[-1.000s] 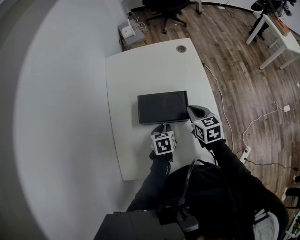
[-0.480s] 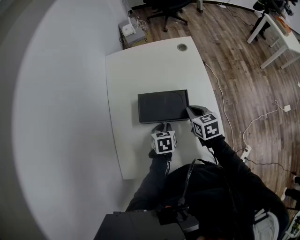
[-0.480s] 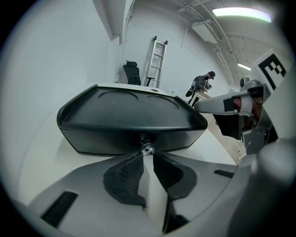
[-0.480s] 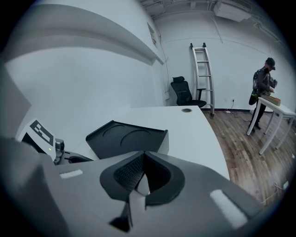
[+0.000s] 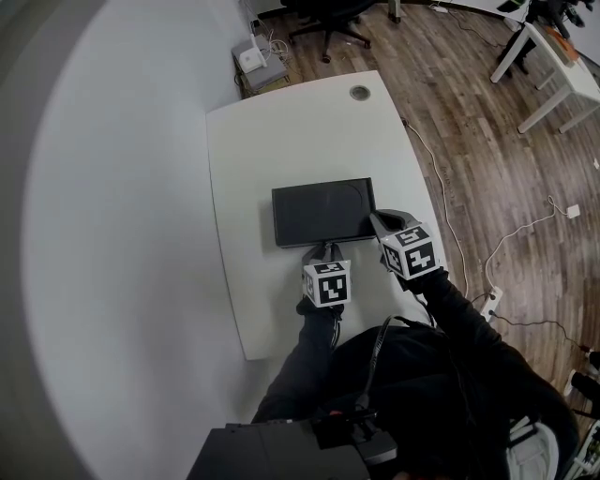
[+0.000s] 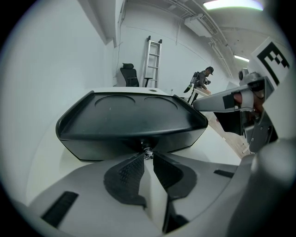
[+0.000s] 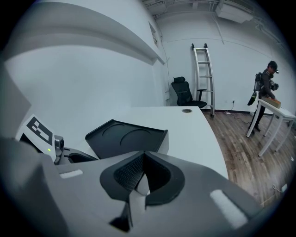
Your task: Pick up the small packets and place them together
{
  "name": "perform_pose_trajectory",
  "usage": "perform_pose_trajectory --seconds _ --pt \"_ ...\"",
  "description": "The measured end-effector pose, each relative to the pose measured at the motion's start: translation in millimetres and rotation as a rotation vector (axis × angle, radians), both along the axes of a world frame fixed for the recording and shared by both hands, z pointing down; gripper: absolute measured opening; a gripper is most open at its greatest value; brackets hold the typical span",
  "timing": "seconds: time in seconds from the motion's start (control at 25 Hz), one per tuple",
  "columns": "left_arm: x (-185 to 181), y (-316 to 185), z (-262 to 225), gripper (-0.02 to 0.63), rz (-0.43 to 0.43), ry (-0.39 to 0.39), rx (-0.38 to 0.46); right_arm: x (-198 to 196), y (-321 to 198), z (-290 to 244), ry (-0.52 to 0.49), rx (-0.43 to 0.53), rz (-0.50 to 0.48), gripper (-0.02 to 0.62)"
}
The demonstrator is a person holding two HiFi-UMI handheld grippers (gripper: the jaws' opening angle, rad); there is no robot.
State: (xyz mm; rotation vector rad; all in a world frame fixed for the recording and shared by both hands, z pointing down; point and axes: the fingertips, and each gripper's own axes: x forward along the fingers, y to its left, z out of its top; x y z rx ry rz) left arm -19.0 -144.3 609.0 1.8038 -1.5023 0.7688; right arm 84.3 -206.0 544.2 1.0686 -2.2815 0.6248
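Observation:
A black tray (image 5: 323,212) lies mid-table, and I see nothing in it. My left gripper (image 5: 324,249) sits at its near edge, low over the table. In the left gripper view its jaws (image 6: 148,155) have just been closing. A small white packet (image 6: 152,190) fills the wedge between the pads, and its crinkled end pokes out at the tips against the tray (image 6: 129,120) wall. My right gripper (image 5: 376,218) is at the tray's near right corner. Its jaws (image 7: 143,157) are shut, with only a white sliver showing between the pads; I cannot tell what it is.
The white table (image 5: 253,281) has a cable grommet (image 5: 360,93) at its far end and a wall on its left. The wooden floor to the right holds cables, an office chair (image 5: 328,23) and a white side table (image 5: 553,70). A person (image 7: 266,92) stands far off.
The left gripper's marker cube has rolled slightly. Both grippers stay at the tray's near edge, and the head view has shifted a little.

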Motion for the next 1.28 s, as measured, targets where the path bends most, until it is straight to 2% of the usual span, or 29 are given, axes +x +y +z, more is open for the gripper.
perform_pose_trajectory --seconds 0.16,0.44,0.72,0.96,1.28 --pt "0 0 2 0.061 0.007 0.024 0.010 0 0 1 0.008 0.011 -0.009 0.000" --pt "0 15 1 0.061 0.002 0.058 -0.026 -1 0 2 0.007 0.002 -0.003 0.000" --pt "6 37 -3 0.061 0.016 0.071 0.001 1 1 0 -0.002 0.007 0.001 0.000" --pt "6 69 5 0.061 -0.004 0.110 -0.055 1 2 2 -0.004 0.010 0.001 0.000" --pt "8 91 6 0.061 -0.009 0.137 -0.059 1 2 1 0.000 0.018 -0.010 0.000"
